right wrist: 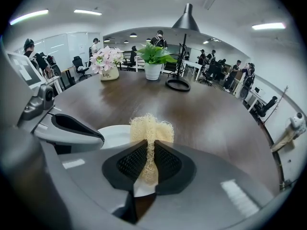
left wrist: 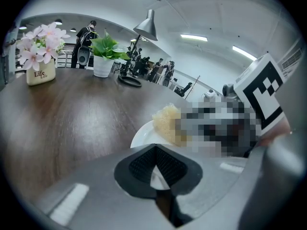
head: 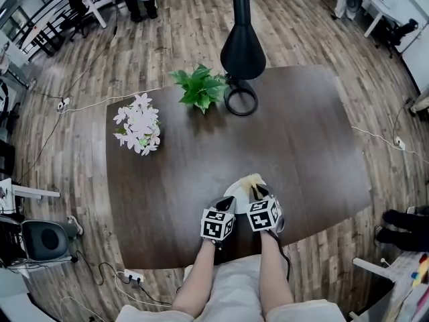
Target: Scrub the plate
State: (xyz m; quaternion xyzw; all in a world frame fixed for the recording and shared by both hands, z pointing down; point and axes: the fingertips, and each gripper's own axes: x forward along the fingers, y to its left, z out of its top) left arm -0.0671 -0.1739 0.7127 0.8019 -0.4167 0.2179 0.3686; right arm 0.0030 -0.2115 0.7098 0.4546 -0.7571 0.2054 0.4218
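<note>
Nearest me, at the table's six o'clock edge, my left gripper has its jaws pressed onto the near rim of the white plate, steadying it on the dark table. My right gripper, just at its three o'clock, pinches a pale fibrous scrubber whose tuft stands over the plate; I cannot tell if it touches. I judge the scrubbing is at hand. Next I should press the tuft onto the plate's face and rub while the left holds firm against skidding. Farther off stand pink flowers at ten o'clock, then a green plant and lamp base toward twelve.
</note>
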